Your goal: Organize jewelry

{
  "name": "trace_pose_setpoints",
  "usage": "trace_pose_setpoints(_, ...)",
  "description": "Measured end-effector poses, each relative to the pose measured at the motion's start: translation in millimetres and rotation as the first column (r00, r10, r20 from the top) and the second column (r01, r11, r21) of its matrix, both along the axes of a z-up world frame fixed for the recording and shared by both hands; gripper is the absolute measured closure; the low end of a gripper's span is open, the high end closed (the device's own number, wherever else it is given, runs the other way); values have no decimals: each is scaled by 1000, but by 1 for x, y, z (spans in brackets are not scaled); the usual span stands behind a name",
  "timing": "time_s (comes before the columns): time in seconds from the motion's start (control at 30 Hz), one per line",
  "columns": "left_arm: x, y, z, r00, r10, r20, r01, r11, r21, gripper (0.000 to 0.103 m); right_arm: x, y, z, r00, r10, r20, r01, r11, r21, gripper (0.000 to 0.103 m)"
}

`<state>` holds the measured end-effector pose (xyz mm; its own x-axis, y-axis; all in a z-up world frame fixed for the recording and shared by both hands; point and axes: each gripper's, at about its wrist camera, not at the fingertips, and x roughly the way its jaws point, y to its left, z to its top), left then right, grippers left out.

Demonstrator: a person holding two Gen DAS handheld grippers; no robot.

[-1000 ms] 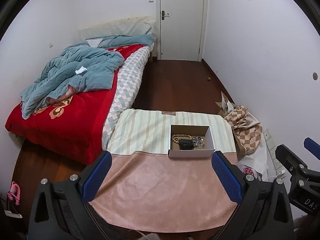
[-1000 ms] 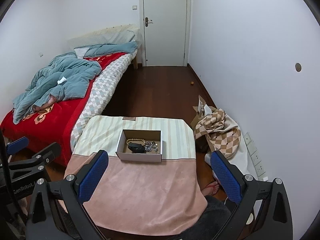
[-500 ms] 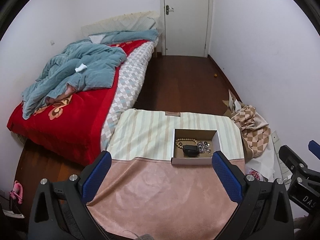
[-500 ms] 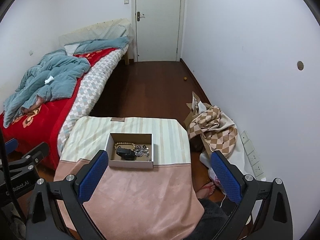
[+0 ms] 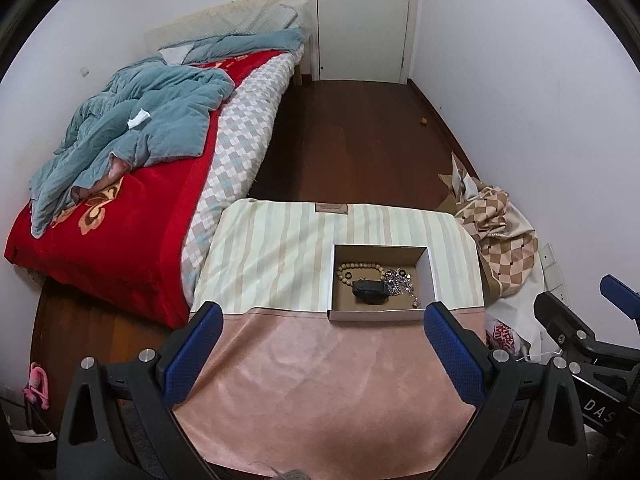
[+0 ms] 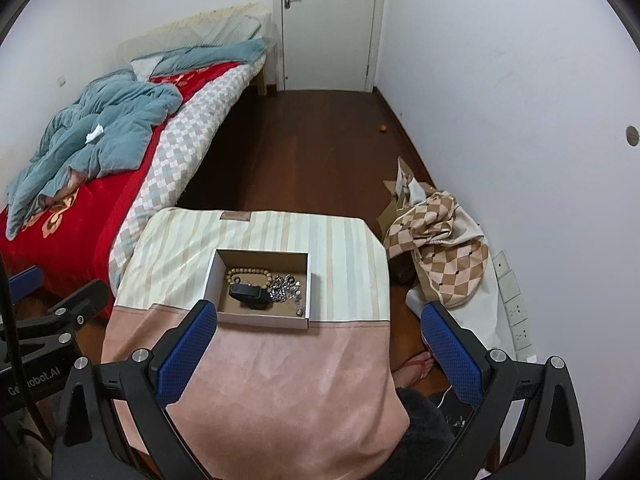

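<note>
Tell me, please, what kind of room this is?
Most likely a small bedroom in a home: a bed with a rumpled blue quilt, a closed white door, and a cloth-covered table.

Table, low, fully draped with a cloth: near half pink, far half in pale cream, green and tan stripes, a small brown label at the far edge. Directly on the striped half, close to the seam between the two halves, sits one open shallow cardboard box with white outer walls. Contents of box: beaded bracelet, black item, tangle of silver chain or rings.
</note>
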<state>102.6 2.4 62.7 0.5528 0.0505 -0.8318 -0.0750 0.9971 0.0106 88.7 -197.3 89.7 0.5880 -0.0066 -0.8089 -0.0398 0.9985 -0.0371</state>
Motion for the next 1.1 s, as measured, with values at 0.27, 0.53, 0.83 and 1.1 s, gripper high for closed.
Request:
trace_pose_setpoints(0.27, 1, -3, 1, 1000, 3, -2, -3, 1000, -3, 0, 4, 0, 1, 1000, 3, -11, -3, 1000, -5, 0)
trace_pose_setpoints(0.53, 0, 2, 1, 1000, 12, -3, -12, 1000, -4, 0, 4, 0, 2, 1000, 7, -15, -7, 1000, -4, 0)
trace_pose_setpoints(0.83, -4, 7, 1, 1000, 19, -7, -19, 1000, -1, 0, 1, 0, 2, 1000, 6, -15, -6, 1000, -2, 0)
trace_pose_setpoints(1.1, -7, 10, 1, 1000, 22, -13, -22, 1000, 4, 0, -6, 2, 1, 1000, 9, -21, -9, 1000, -4, 0)
